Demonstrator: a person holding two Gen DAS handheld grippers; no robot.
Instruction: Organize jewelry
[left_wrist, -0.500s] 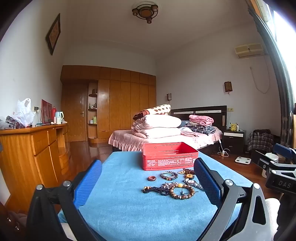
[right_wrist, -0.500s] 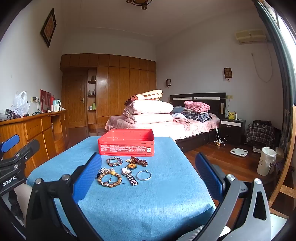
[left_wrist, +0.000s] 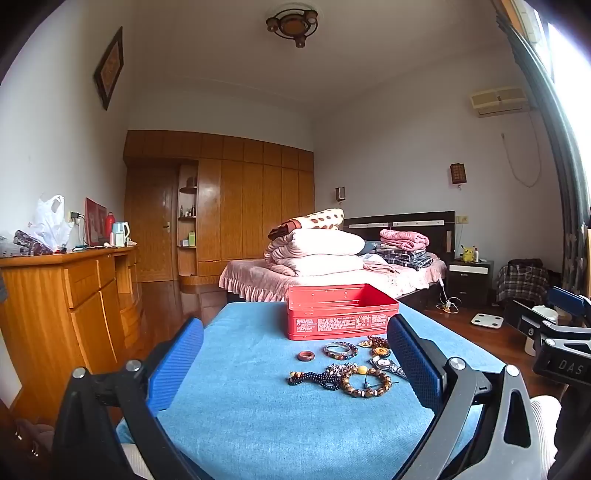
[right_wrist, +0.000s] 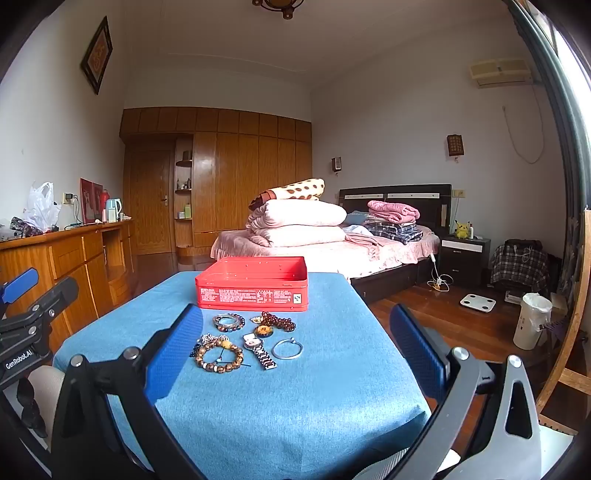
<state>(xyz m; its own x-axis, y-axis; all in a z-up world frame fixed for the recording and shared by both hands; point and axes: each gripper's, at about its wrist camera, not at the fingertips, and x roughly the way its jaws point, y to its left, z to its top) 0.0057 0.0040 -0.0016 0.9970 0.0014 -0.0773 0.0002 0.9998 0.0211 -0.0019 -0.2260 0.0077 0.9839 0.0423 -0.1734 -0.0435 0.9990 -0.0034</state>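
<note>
An open red tin box (left_wrist: 341, 312) (right_wrist: 253, 282) stands at the far end of a blue-covered table (left_wrist: 258, 406) (right_wrist: 314, 387). In front of it lies jewelry: a small brown ring (left_wrist: 306, 356), a multicolour bead bracelet (left_wrist: 340, 350) (right_wrist: 229, 320), a brown bead bracelet (left_wrist: 365, 382) (right_wrist: 219, 357), a dark bead string (left_wrist: 317, 376), a watch (right_wrist: 260, 350) (left_wrist: 386, 363), a silver bangle (right_wrist: 287, 349) and a dark red bead strand (right_wrist: 279, 320). My left gripper (left_wrist: 295, 362) is open and empty above the near table. My right gripper (right_wrist: 295, 339) is open and empty, also short of the jewelry.
A wooden dresser (left_wrist: 66, 295) stands left of the table. A bed (right_wrist: 332, 251) with folded bedding lies behind the box. The right gripper shows at the right edge of the left wrist view (left_wrist: 561, 343); the left gripper shows at the left edge of the right wrist view (right_wrist: 26, 325).
Both grippers have shifted very slightly; the jewelry and the box have not moved.
</note>
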